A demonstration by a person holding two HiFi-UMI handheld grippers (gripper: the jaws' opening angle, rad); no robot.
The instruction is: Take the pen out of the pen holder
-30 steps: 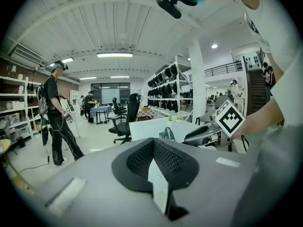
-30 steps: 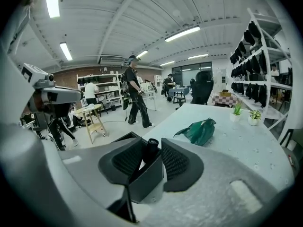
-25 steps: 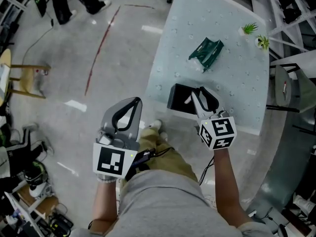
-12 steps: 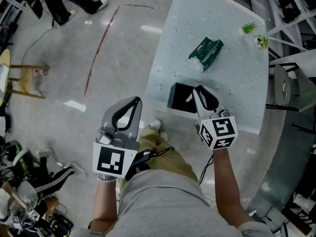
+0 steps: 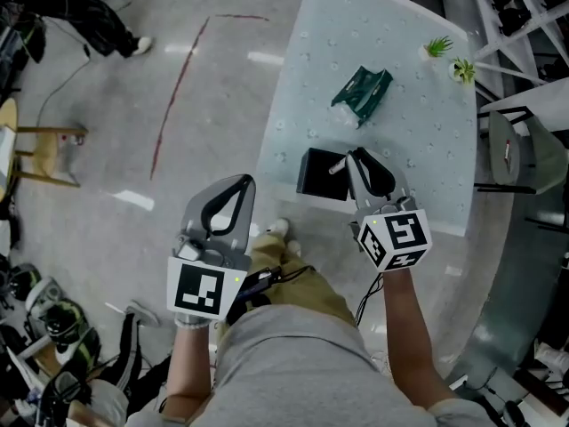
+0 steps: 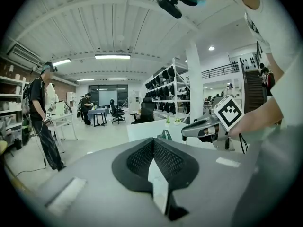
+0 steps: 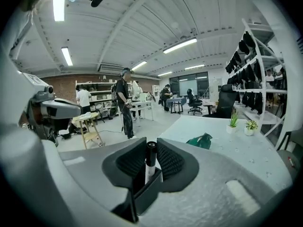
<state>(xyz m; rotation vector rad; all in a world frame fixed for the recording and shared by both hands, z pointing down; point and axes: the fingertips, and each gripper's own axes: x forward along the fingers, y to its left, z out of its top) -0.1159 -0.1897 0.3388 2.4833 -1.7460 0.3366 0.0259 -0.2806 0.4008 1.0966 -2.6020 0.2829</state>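
A black box-shaped pen holder [image 5: 313,174] stands at the near edge of the pale table [image 5: 404,140]. My right gripper [image 5: 354,157] is over its right side. Its jaws have just been closing, and they are now shut on a pen [image 7: 150,158] with a black cap and white barrel. The pen stands upright between the pads [image 7: 171,161], its lower end still inside the pen holder [image 7: 147,192]. From above, the pen [image 5: 338,165] shows as a pale stub at the holder's top. My left gripper [image 5: 241,181] hangs off the table over the floor, shut and empty [image 6: 154,144].
A dark green packet [image 5: 361,92] lies mid-table, and two small potted plants [image 5: 437,48] [image 5: 462,68] stand at the far right corner. A chair [image 5: 517,163] is to the table's right and a wooden stool [image 5: 49,145] is at far left. People stand across the room.
The right gripper's jaws have closed round the pen and the gripper has risen slightly. The left gripper has not moved. People in the background have shifted.
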